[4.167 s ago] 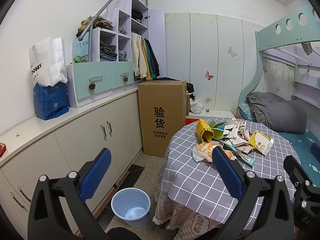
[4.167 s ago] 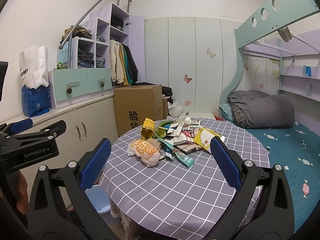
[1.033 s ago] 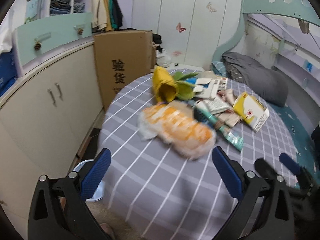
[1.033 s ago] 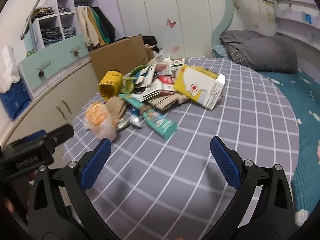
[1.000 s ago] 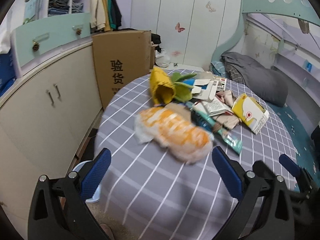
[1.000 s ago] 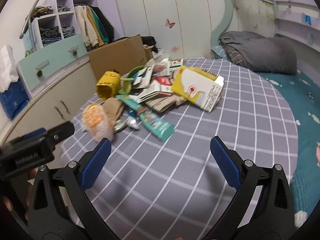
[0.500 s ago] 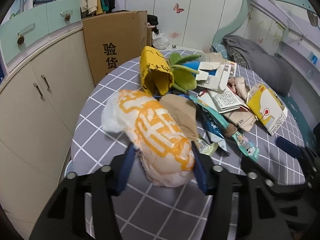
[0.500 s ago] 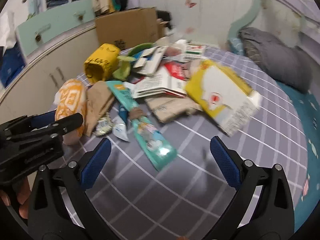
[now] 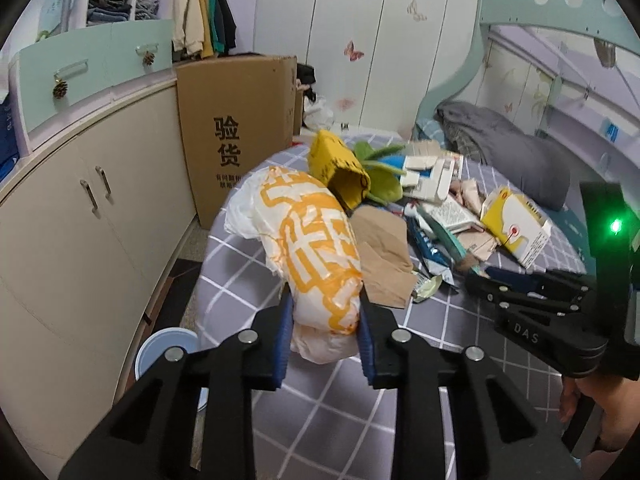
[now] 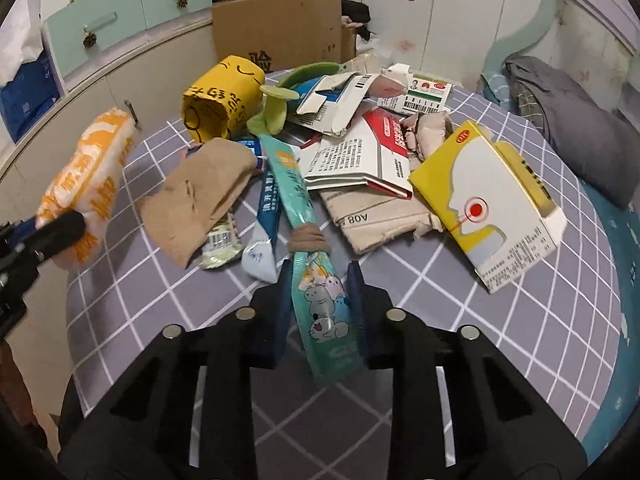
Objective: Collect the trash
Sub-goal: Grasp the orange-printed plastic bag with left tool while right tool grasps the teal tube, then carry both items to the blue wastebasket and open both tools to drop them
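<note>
My left gripper (image 9: 323, 322) is shut on a white and orange plastic bag (image 9: 310, 240) and holds it above the left edge of the round table (image 9: 328, 408). The bag also shows in the right wrist view (image 10: 86, 184). My right gripper (image 10: 319, 300) is shut on the near end of a long teal snack wrapper (image 10: 308, 256) that lies on the checked tablecloth (image 10: 440, 320). Behind it is a pile of trash: a yellow cup (image 10: 222, 98), a brown paper bag (image 10: 200, 196), a yellow and white box (image 10: 492, 200), and flattened cartons (image 10: 360, 152).
A light blue bin (image 9: 166, 350) stands on the floor left of the table. A tall cardboard box (image 9: 236, 128) and beige cabinets (image 9: 80, 220) are to the left. A bunk bed with a grey blanket (image 9: 512, 160) is on the right.
Both grippers have closed. The left one now grips the orange and white bag and has lifted it. The right one has moved in and closed on the teal wrapper.
</note>
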